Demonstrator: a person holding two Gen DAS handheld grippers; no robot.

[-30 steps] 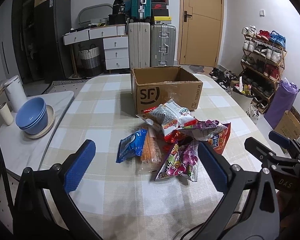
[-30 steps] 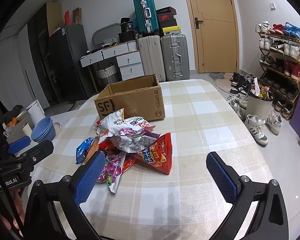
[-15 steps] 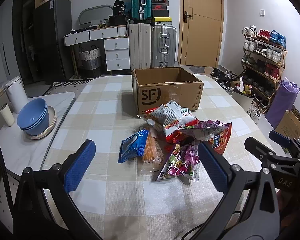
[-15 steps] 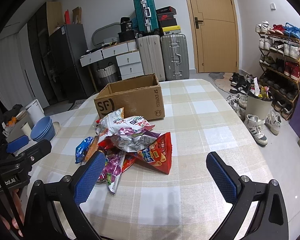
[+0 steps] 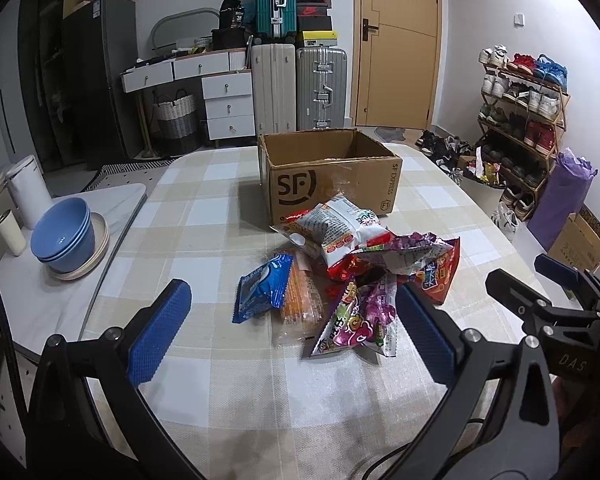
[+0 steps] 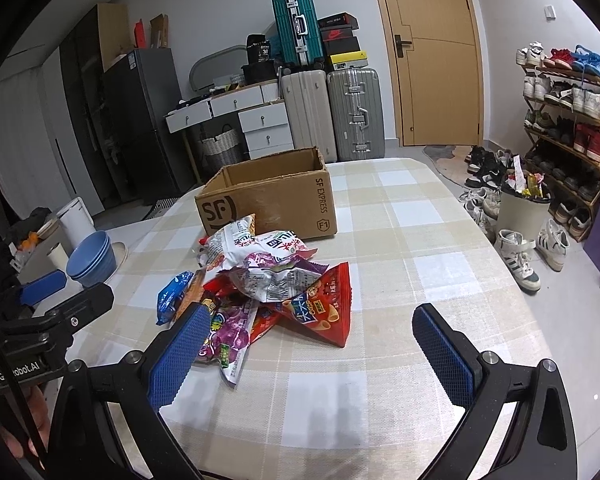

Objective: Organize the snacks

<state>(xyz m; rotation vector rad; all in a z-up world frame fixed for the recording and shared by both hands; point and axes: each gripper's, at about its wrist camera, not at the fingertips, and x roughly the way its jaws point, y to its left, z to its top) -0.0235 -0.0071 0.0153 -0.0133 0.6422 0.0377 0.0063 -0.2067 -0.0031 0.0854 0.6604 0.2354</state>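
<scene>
Task barely begun, by look of it. Snack pile [image 5: 352, 276] all on surface [image 5: 204, 216], heaped just in front of box [image 5: 328, 176]. Box interior only partly visible; no snack seen inside. Blue pack [image 5: 262, 294] at pile's left edge, red pack [image 6: 324, 312] at right. Left claw [image 5: 288, 332] spread wide, empty, above the near side of the pile. Right claw [image 6: 312, 356] likewise apart, empty, near red pack. Left to do: every pack into box.
</scene>
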